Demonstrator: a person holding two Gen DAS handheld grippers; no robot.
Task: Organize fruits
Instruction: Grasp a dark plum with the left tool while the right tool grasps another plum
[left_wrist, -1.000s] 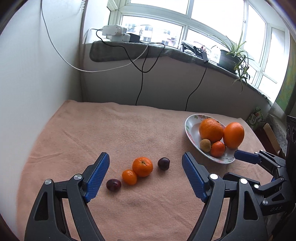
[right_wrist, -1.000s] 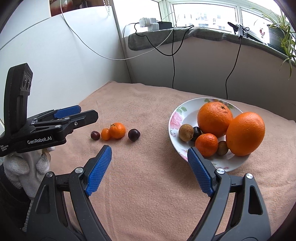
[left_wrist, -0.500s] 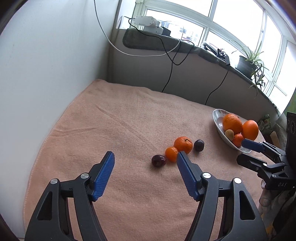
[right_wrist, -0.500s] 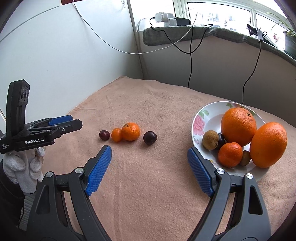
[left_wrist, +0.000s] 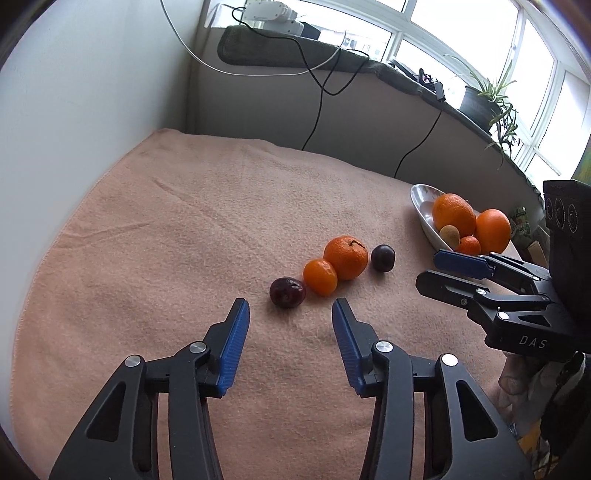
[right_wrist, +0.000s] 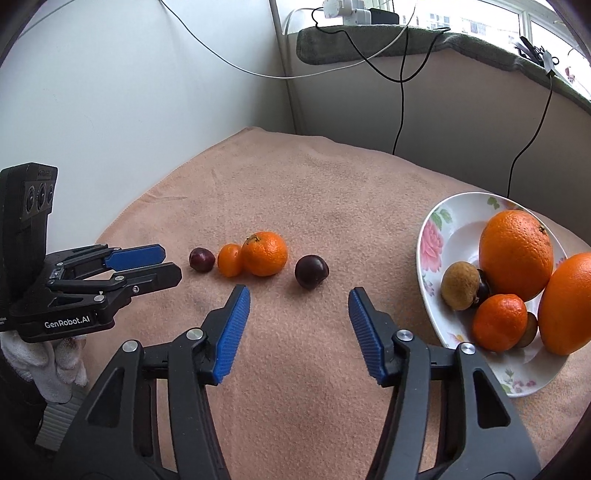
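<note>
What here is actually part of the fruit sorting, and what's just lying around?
Part of the job:
- two plums
- small mandarin
- larger mandarin
- flowered plate of fruit
- left gripper, right gripper, both open and empty, jaws just narrowed

Just lying about:
- cables
- potted plant
- peach cloth

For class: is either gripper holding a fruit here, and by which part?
Nothing is held. The left gripper and right gripper have just been closing, with nothing between their jaws.

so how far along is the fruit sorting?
Done: several fruits sit in the plate. In hand: nothing; left claw nears a plum, right claw nears the other plum, both narrowing, empty. Left: two plums, two mandarins on the cloth.
</note>
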